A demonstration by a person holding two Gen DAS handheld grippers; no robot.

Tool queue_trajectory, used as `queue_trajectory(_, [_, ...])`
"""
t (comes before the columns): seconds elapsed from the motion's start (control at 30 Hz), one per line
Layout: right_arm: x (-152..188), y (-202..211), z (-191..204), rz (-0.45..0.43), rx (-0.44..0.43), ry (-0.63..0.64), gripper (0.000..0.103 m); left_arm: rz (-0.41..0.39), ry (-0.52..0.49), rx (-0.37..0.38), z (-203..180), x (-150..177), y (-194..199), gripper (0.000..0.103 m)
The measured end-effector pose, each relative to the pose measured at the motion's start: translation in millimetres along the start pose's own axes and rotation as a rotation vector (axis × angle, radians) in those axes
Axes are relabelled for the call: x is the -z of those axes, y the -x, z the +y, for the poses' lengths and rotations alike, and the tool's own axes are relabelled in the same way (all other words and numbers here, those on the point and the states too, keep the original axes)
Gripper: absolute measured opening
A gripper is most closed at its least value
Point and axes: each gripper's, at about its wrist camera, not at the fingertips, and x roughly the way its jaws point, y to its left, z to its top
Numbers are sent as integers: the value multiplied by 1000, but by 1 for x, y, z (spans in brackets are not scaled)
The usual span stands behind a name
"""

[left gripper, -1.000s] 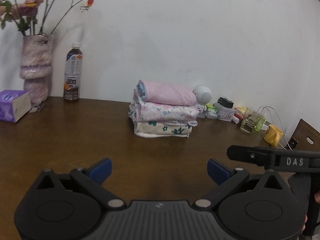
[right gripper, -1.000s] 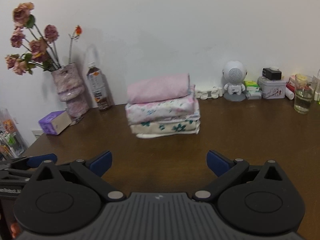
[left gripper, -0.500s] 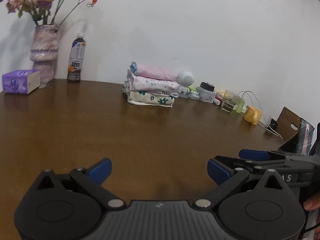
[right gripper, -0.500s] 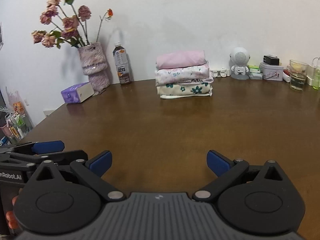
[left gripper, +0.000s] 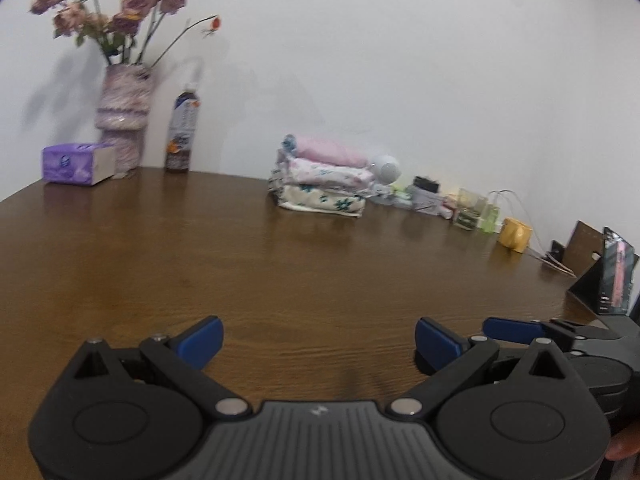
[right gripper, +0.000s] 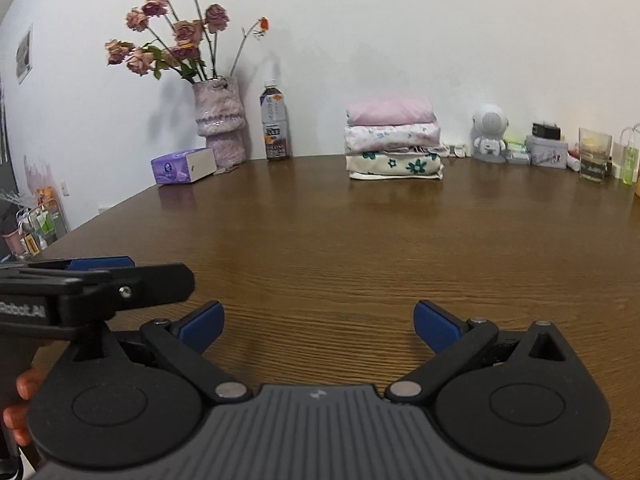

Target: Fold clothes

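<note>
The folded clothes (right gripper: 394, 140) lie in a neat stack of three at the far side of the table (right gripper: 360, 248), near the wall, beside the bottle (right gripper: 275, 126) and the small white figure (right gripper: 490, 133). The left gripper (left gripper: 319, 344) and the right gripper (right gripper: 318, 326) both hang low over bare wood with fingers wide apart and hold nothing. No unfolded garment is visible, so I judge the grippers should stay away from the stack. Compared with one second ago, both grippers are much farther from the stack

Both wrist views low over table (left gripper: 280, 264); shared folded stack (right gripper: 394, 148) far off
</note>
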Motion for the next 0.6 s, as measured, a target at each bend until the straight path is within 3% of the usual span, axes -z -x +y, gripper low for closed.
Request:
queue_trajectory(0.33, [6, 1, 0, 14, 45, -38, 103, 13, 13, -38, 12, 16, 6, 102])
queue_trajectory(0.6, [8, 1, -1, 15, 62, -49, 103, 17, -48, -32, 3, 20, 7, 103])
